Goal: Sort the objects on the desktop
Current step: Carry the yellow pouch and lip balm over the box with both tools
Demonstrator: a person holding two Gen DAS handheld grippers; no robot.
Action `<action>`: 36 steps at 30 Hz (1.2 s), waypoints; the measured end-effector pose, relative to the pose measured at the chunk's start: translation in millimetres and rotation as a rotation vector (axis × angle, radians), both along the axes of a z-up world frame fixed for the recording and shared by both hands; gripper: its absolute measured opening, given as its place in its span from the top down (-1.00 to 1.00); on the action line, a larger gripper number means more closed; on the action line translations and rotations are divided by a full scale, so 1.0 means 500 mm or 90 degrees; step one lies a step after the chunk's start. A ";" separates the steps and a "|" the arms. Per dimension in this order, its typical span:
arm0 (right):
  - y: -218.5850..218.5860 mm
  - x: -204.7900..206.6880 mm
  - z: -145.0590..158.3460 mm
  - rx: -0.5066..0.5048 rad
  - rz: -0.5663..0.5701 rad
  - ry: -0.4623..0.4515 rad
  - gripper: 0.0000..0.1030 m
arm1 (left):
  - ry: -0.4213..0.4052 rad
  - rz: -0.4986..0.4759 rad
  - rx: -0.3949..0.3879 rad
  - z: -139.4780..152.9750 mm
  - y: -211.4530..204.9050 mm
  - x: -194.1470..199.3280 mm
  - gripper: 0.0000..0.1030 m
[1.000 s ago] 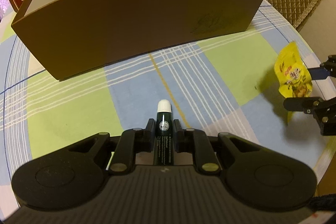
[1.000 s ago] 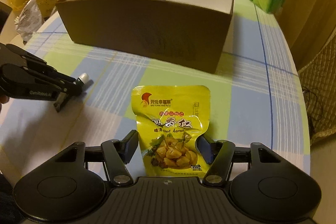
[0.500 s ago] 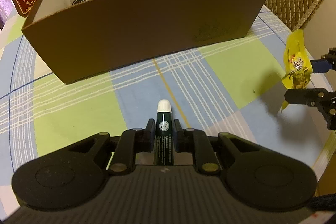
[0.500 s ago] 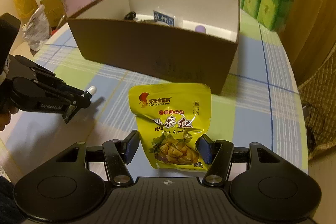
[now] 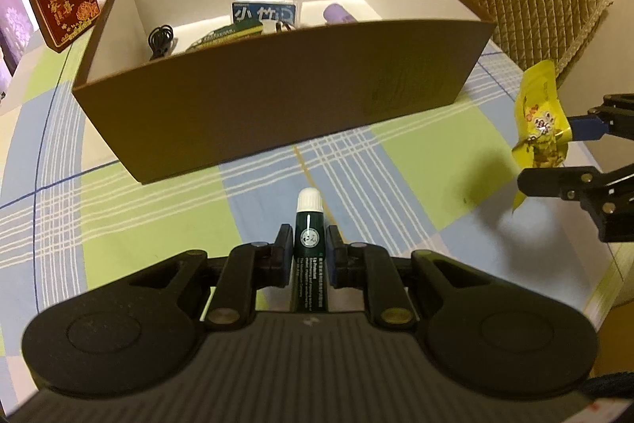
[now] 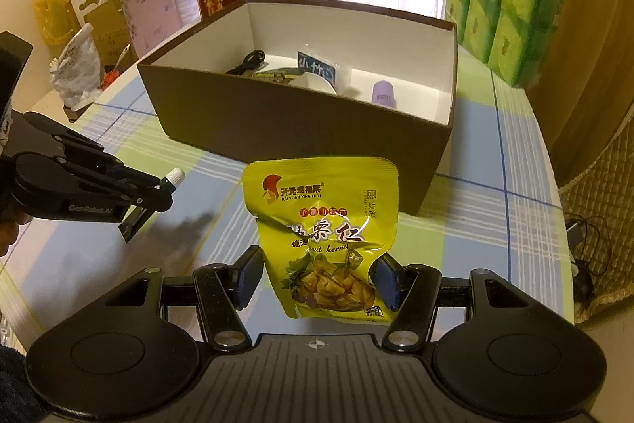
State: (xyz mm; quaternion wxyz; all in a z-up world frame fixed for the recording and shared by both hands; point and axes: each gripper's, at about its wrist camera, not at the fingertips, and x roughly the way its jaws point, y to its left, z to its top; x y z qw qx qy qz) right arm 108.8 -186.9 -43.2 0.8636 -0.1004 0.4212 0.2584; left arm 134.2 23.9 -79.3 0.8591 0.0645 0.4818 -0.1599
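Clearly both grippers are loaded and off the tablecloth. The left gripper (image 5: pixel 309 250) is clamped on a dark green lip balm tube (image 5: pixel 309 244), its white cap pointing forward toward the brown box (image 5: pixel 277 98); the pads grip the tube partway along its length, so the hold looks firm. The right gripper (image 6: pixel 317 280) pinches the lower part of a yellow chestnut kernel packet (image 6: pixel 323 224), which stands upright between the blue pads and is creased where they press.

Ahead of both sits the open box, near the far edge of the table, its white interior already holding a black cable (image 5: pixel 160 40), a blue card packet (image 5: pixel 263 12), a purple capped item (image 5: pixel 337 14) and a few things too hidden by the near wall to name. The checked tablecloth (image 5: pixel 158 201) lies bare between grippers and box. Beyond the table's far edge stand a red card (image 5: pixel 65 8) and stacked green tissue packs (image 6: pixel 503 14).

The step in hand, as I judge it, is carrying both items over the near wall and dropping them inside. To do it well, each tip should cross above the rim before the fingers part. The packet is floppy and hangs tall, so it needs extra height or it may catch the wall. Keeping the two grippers well apart, lip balm to the left half and packet to the right, should avoid a collision, and landing on free floor rather than on the cable would keep things tidy.
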 end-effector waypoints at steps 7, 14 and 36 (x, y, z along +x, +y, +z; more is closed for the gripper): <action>0.004 0.006 0.019 0.012 0.006 -0.014 -0.09 | -0.021 0.004 -0.014 0.031 0.005 0.001 0.74; 0.010 0.013 0.036 0.025 0.014 -0.025 -0.09 | -0.041 0.001 -0.028 0.059 -0.001 0.005 0.74; 0.042 0.068 0.107 0.072 0.039 -0.081 -0.09 | -0.114 0.017 -0.048 0.149 0.019 0.057 0.74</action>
